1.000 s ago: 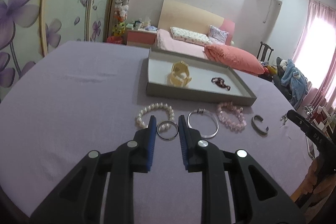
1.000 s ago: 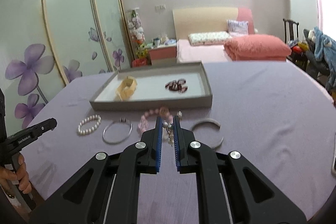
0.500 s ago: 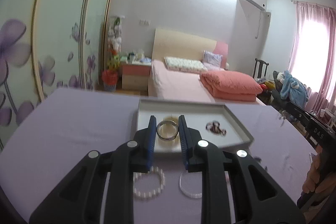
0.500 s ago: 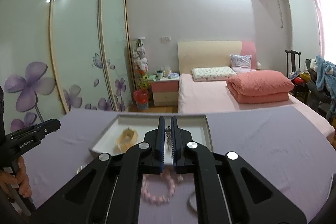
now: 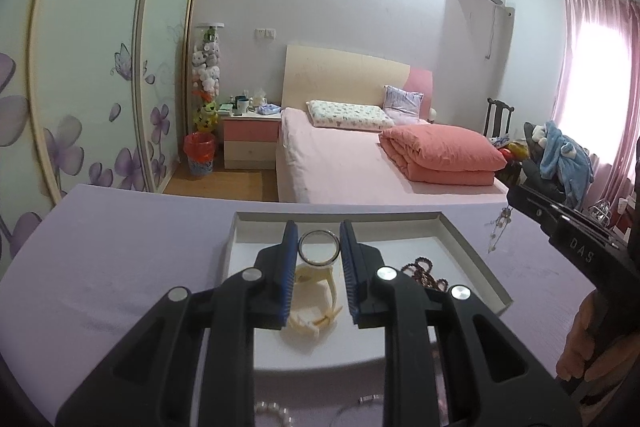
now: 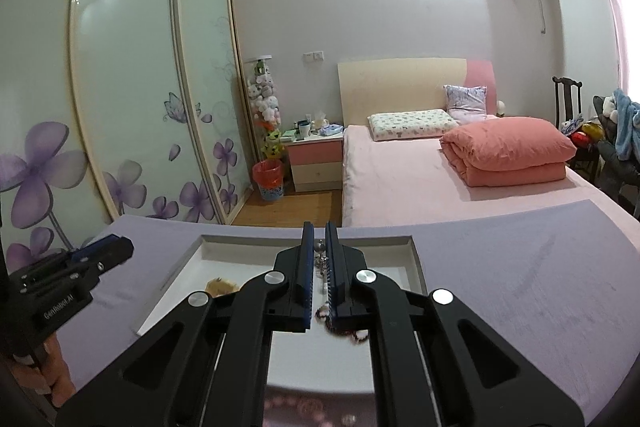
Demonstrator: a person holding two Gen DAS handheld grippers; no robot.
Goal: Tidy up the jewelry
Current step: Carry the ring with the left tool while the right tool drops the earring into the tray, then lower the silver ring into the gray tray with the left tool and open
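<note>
Black hand-held gripper (image 5: 319, 242), blue ribbed pads (image 5: 289, 259).

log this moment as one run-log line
left gripper: shut on silver ring, over tray | right gripper: shut on dangly silver piece, over tray | in tray: cream bangle, dark bead bracelet

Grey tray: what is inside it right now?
Inside the grey tray lie a cream bangle and a dark beaded bracelet. Both grippers cover part of the floor, so anything more there is hidden.
</note>
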